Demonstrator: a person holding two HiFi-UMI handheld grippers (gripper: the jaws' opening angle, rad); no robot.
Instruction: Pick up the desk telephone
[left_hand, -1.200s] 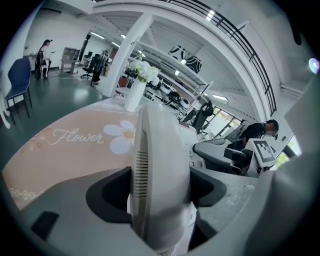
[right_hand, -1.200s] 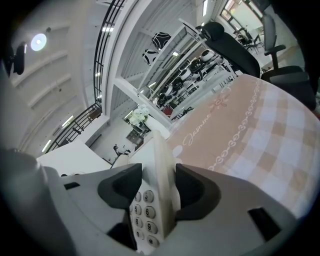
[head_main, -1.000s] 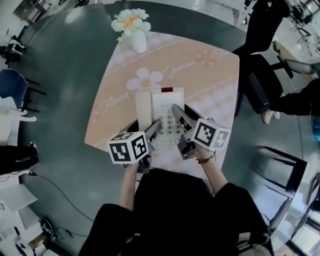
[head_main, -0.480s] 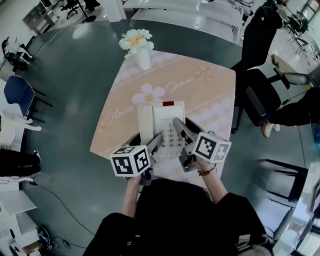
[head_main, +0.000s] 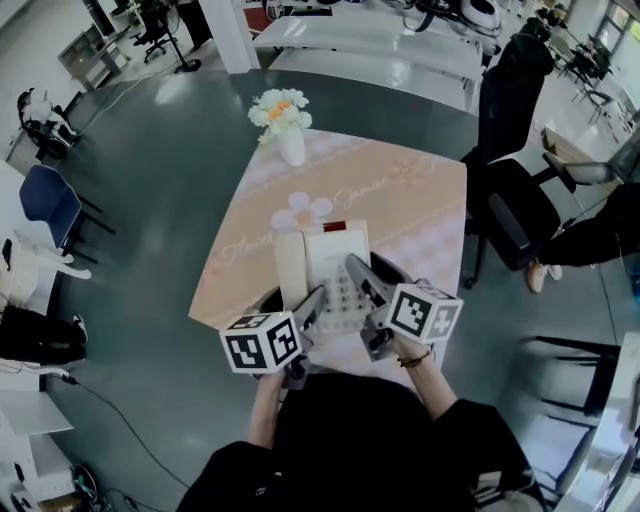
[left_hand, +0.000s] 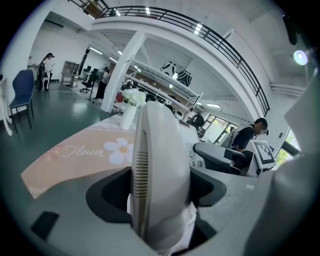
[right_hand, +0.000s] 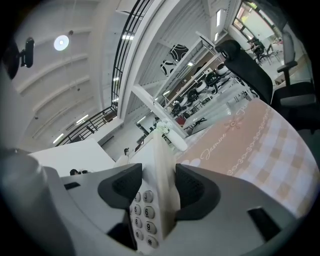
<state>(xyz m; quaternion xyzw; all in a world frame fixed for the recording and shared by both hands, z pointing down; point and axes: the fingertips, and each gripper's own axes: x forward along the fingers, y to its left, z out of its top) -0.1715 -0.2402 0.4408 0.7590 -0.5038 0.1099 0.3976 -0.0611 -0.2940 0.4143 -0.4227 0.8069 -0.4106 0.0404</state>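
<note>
Telephone sits at the near end of the table, caught by both grippers.

Left gripper: clenched on the handset, which lies along the phone's left side. The dark pads press both flanks, with no gap showing.

Right gripper: clenched on the phone's right edge. The thin side wall is pinched between the pads, and the keypad is just inside of them.

Lie of the thing: the long axis runs straight away from the person, toward the vase of flowers at the far end of the table. Both grippers point along that axis from the near end, one on each side, about equally close.

Whether the base is resting on the cloth or already clear of it, I can't tell from these views.

Judgement: the left grip holds only the handset, not the base. A lift likely needs both hands rising level and together, or the handset may come out of its cradle and the base may tip on the right grip alone.
</note>
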